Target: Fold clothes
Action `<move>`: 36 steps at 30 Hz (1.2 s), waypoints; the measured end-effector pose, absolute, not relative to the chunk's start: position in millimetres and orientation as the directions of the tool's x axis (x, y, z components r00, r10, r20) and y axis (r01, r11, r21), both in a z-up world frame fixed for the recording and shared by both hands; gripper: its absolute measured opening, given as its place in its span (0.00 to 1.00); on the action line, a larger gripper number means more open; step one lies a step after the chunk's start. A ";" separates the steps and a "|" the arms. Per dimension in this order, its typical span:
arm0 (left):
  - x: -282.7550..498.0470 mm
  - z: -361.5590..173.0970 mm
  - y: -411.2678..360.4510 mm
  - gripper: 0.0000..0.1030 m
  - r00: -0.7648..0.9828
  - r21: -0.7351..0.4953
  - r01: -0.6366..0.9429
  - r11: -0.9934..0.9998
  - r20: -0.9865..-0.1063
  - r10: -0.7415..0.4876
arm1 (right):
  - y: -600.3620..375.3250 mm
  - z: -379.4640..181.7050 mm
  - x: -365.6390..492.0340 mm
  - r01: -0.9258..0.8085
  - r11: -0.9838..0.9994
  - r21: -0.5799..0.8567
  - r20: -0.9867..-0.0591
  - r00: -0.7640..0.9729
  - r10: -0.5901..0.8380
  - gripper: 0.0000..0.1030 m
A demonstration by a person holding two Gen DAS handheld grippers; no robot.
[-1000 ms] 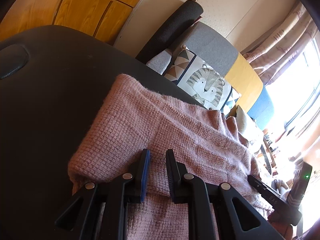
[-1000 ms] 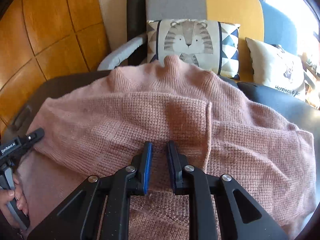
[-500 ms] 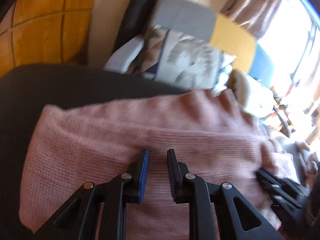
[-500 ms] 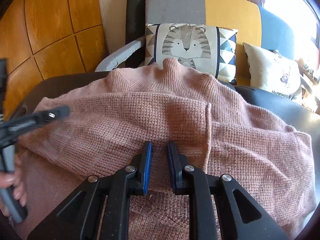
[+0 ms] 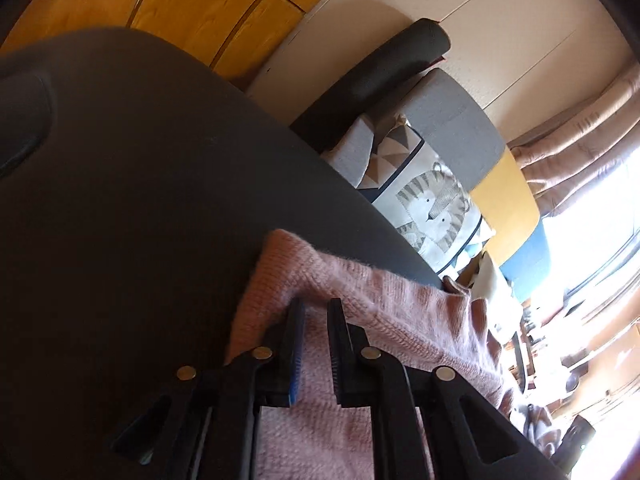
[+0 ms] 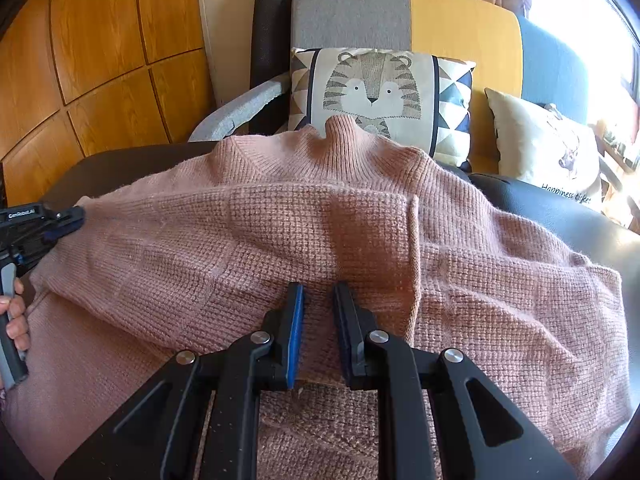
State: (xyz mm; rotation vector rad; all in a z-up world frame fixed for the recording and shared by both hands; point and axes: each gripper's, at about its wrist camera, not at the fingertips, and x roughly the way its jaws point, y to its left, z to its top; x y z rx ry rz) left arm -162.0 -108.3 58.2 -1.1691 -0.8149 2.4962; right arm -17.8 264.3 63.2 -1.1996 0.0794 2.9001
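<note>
One pink sweater (image 6: 320,232), two claws, two cushions; one table (image 5: 140,200)

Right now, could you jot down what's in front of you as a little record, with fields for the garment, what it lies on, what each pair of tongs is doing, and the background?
garment: pink knitted sweater, collar at the far edge, one flap folded across the body
surface: dark table
left tongs: at the sweater's left edge, jaws just closing, knit between the tips
right tongs: near the near edge, pinching a fold of knit in a narrow gap
hand: grips the left tool's handle
background: tiger cushion on a grey, yellow and blue sofa; wood-panelled wall
</note>
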 end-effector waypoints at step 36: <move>-103.4 47.6 -92.4 0.18 -0.642 -0.592 -0.083 -0.802 -0.584 0.497 | 262.1 68.5 -19.7 -0.023 -0.999 0.045 -0.724 -0.690 -0.017 0.17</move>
